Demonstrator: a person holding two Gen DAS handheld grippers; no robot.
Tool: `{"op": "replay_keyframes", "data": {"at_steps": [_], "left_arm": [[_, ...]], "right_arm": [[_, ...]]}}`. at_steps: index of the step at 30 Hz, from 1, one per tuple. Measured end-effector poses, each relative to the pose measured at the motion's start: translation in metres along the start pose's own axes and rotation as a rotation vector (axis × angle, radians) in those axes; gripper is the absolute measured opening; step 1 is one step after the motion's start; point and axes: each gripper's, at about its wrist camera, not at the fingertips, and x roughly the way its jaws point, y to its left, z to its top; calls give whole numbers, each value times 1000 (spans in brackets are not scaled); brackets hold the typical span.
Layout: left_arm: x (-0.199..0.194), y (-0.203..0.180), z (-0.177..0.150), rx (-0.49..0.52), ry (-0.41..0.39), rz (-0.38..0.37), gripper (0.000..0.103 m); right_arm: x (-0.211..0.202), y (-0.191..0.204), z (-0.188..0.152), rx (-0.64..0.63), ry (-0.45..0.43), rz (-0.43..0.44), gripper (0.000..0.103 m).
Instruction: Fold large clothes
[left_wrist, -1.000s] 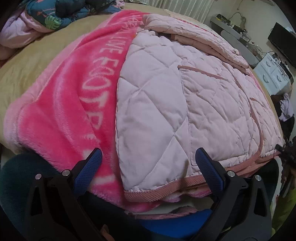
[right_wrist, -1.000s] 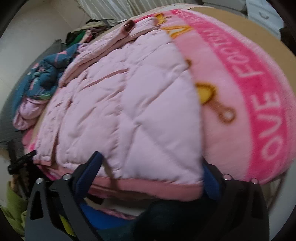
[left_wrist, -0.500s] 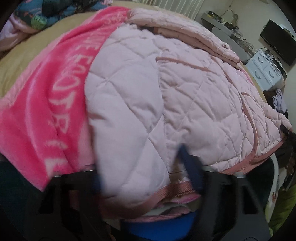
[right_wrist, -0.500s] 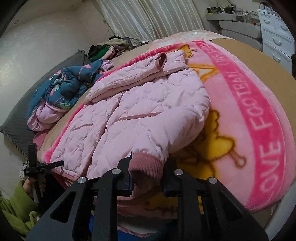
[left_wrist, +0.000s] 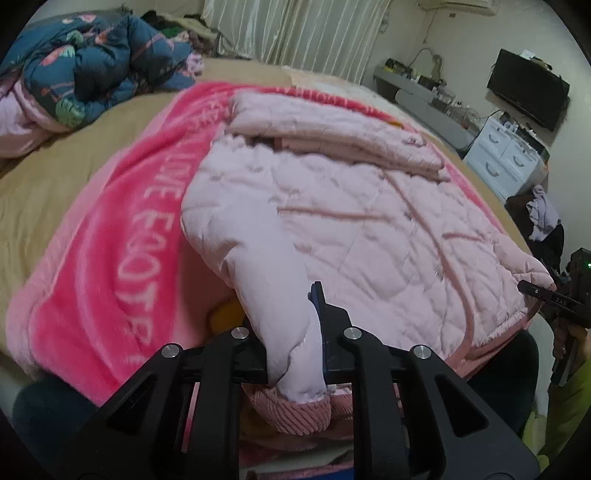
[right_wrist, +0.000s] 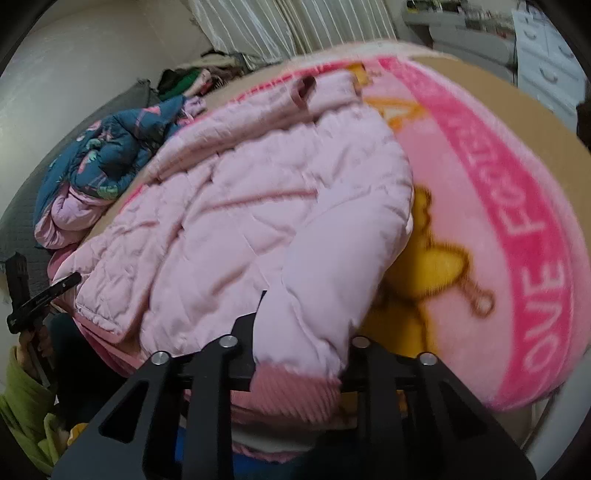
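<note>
Both claws, left and right, went from open to clamped on the pink jacket's hem corners, lifting them.

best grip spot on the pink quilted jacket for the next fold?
The two bottom hem corners, from the near edge. The pink quilted jacket lies flat with its ribbed hem toward the person. The left gripper is shut on one corner; the right gripper is closing on the other.

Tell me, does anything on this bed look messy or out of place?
Mostly the dark floral quilt, crumpled in a heap at the bed's far corner. The pink jacket lies fairly flat on the pink blanket, its hem corners pinched up.
</note>
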Motion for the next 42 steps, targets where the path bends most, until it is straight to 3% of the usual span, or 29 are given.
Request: {"op": "replay_keyframes", "data": {"at_steps": [7,17,28,42], "left_arm": [[-8,-5,23,9,-70,-14,9],[-14,-5,57,-1,-157,-17,9],[-17,-2,100,-36,-229,-7,9],[-15,1,139,-49,-262,-7,9]], "right_arm": [[-19,20,23,-63,-112,-25,15],[-39,29,66,-73,-227,25,14],[-50,25,108,-43,-290,74,14],[-49,19,147,15,-346,60,13]]}}
